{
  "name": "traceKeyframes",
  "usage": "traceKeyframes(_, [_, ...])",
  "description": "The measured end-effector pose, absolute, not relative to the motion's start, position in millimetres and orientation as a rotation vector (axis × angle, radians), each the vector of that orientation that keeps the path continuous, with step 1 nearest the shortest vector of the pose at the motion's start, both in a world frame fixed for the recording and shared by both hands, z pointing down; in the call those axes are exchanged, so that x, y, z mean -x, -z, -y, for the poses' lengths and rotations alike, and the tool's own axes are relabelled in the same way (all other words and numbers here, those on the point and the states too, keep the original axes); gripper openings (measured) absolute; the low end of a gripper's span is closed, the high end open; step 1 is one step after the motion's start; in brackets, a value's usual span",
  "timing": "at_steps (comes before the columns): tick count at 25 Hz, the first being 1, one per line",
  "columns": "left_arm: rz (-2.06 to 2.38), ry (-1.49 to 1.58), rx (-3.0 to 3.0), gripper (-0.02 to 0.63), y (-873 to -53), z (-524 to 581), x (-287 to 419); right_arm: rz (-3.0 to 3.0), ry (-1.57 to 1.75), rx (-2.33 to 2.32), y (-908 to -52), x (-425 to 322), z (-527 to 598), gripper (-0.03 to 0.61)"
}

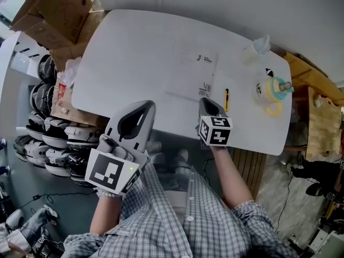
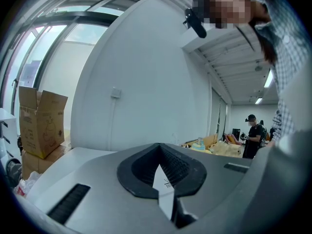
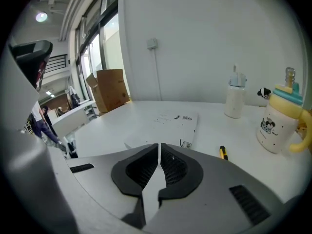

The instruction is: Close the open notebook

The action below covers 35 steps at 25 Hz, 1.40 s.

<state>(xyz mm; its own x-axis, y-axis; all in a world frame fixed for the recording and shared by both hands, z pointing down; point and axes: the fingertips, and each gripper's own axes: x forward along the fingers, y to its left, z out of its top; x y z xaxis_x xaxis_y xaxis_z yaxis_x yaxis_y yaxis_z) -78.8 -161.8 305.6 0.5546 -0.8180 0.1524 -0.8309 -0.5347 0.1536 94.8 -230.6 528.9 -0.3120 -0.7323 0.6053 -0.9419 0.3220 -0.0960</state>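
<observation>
A white notebook (image 1: 191,75) (image 3: 170,123) lies flat near the middle of the white surface (image 1: 134,52), a printed face up and no spread pages showing. The right gripper (image 1: 206,102) (image 3: 159,147), jaws pressed together on nothing, hangs at the notebook's near edge, pointing down towards it. A yellow-and-black pen-like tool (image 1: 227,99) (image 3: 223,152) rests just beside the notebook's right side. Further right stand a cup (image 1: 273,90) (image 3: 279,123) with a teal lid and yellow handle and, behind it, a white bottle (image 1: 260,46) (image 3: 235,99). The left gripper (image 1: 149,105) (image 2: 158,147), jaws likewise closed and empty, is held over the surface's near edge, well apart from the notebook. An open cardboard box (image 1: 54,9) (image 2: 41,121) sits beyond the far left corner.
</observation>
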Motion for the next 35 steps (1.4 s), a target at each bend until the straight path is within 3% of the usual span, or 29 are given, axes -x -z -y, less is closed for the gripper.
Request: traceKeyframes(35, [1.354,-0.004,-2.723,0.006,-266,172,55,2.396,-0.245,-1.813,-307,-147,201,0.029])
